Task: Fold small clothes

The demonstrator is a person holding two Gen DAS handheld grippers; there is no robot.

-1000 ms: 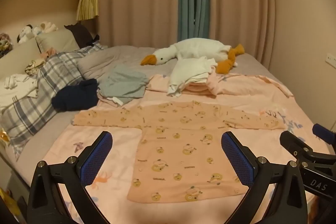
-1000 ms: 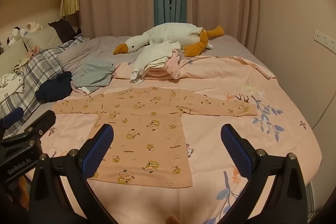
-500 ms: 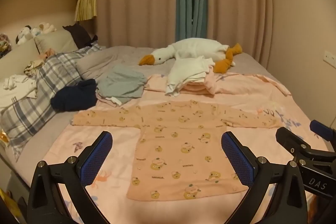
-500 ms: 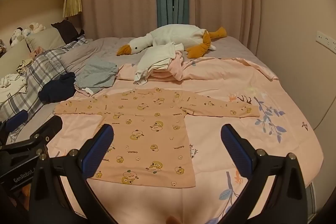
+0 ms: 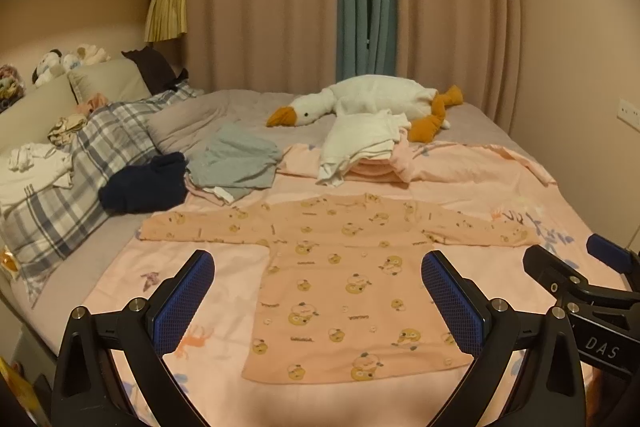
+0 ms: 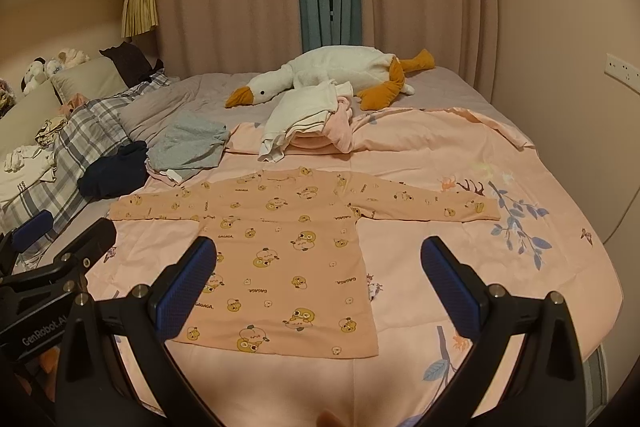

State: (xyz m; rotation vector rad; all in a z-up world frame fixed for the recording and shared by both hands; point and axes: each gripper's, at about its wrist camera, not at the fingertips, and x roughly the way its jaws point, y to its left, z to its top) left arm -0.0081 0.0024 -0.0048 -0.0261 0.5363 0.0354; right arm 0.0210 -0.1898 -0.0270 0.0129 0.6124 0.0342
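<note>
A peach shirt point(image 6: 280, 251) printed "GAGAGA" lies flat on the bed point(image 6: 520, 267). The left gripper point(image 5: 318, 301), marked "GenRobot.AI", and the right gripper point(image 6: 318, 287), marked "DAS", both hover spread wide, holding nothing.

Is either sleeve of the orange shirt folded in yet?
No: the orange shirt lies flat on the bed with both sleeves stretched straight out to the sides.

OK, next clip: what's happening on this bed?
A person holds two grippers above a peach duck-print shirt spread flat on the bed, sleeves out to both sides. The left gripper and right gripper both have open jaws and touch nothing. Folding hasn't started; a folded pile sits behind, by the plush goose.
</note>
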